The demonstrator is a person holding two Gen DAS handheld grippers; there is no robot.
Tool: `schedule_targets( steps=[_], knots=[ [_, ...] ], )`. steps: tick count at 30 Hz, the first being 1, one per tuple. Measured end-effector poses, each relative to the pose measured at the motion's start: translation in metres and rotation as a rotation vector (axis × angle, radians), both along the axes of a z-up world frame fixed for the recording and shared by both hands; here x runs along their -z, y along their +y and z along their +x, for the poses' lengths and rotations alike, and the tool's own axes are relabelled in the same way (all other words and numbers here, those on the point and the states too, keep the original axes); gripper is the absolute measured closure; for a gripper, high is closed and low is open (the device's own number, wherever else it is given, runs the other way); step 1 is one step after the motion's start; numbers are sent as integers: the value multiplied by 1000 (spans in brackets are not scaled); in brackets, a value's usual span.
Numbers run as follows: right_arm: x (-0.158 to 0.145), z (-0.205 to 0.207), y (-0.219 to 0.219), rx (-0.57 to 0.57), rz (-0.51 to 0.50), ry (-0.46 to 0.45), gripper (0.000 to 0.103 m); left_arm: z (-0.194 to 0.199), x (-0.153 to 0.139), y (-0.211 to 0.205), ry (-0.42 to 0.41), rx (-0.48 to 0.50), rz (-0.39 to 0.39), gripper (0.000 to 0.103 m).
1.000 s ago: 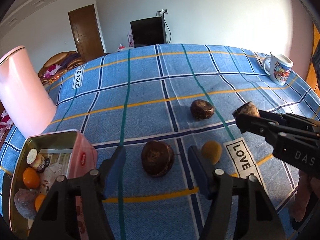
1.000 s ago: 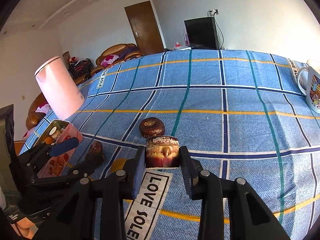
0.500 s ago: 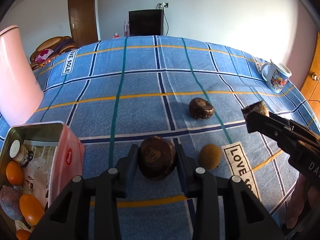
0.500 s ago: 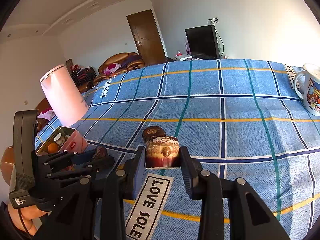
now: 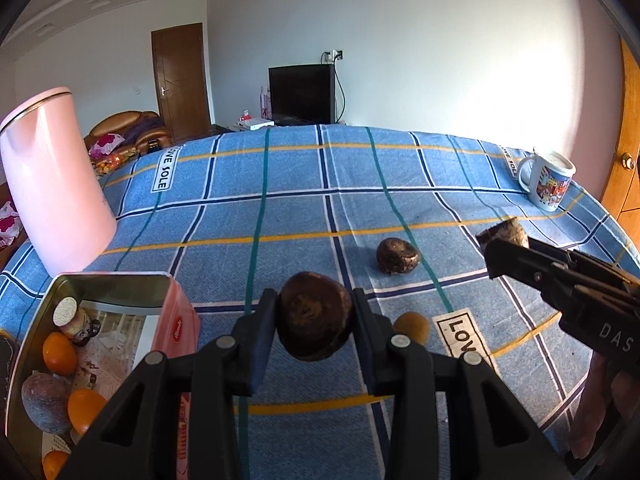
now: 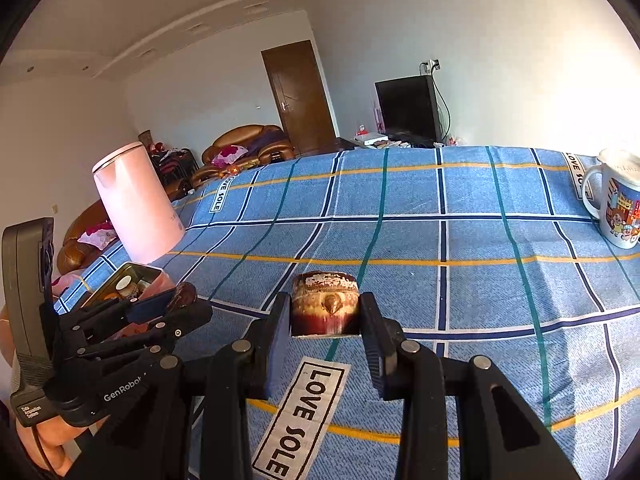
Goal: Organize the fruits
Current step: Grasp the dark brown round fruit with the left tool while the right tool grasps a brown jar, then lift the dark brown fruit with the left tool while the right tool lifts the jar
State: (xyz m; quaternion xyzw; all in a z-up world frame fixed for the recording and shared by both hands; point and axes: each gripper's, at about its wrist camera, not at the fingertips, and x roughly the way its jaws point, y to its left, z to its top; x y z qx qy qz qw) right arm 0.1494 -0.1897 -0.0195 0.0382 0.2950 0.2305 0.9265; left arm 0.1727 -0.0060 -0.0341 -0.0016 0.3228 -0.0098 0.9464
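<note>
A lived-in home, a sitting room by the look of it; a brown sofa (image 6: 248,146) strewn with cushions stands at ten o'clock beyond the table (image 6: 460,240), a wooden door (image 6: 300,96) at twelve, a dark television (image 6: 406,108) at one. On the checked cloth sit a cartoon mug (image 6: 616,204) and a pink kettle (image 6: 136,204).

- Left gripper (image 5: 315,322): jaws closed on a dark fruit (image 5: 316,326), held clear above the cloth.
- Right gripper (image 6: 325,320): jaws clamped on a cut reddish fruit (image 6: 325,303), raised, level, to the left gripper's right.
</note>
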Motion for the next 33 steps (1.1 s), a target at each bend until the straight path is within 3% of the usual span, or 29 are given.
schedule_targets(
  steps=[33],
  knots=[
    [-17,-36,5,-4,-28,-215,67,-33,-18,-4,-216,-56,49,65]
  ],
)
